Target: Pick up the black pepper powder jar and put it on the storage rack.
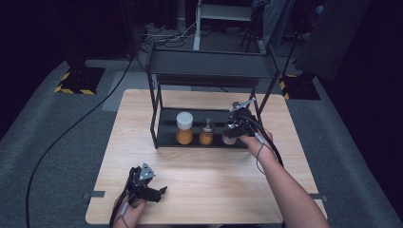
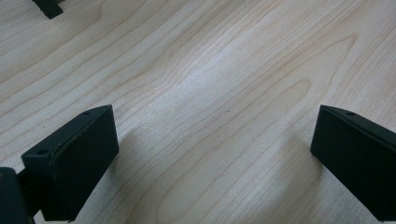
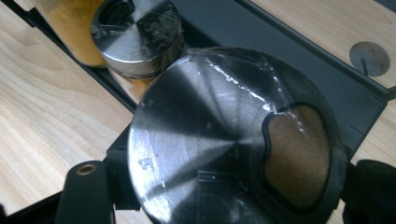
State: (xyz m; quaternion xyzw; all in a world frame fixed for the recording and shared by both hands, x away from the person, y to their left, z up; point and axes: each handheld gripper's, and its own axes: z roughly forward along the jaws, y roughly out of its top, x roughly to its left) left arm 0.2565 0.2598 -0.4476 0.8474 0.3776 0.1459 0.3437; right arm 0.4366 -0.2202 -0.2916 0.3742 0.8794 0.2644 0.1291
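Risk sits with the right claw, pinching a shaker jar on the rack: neighbour jar may topple. Left claw is spread, empty.

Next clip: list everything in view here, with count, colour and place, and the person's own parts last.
Table: one, light wood, centre of a grey floor.
Rack: one, black, two shelves, at the table's far side.
Tall jar: one, white lid, orange contents, left on the lower shelf.
Small jar: one, metal lid, orange contents, middle of the lower shelf.
Third jar: one, metal lid with a dark opening, right on the lower shelf.
Cable: one, black, across the floor at left.
Left gripper: black, open, at the table's near left.
Right gripper: black, fingers either side of the third jar.
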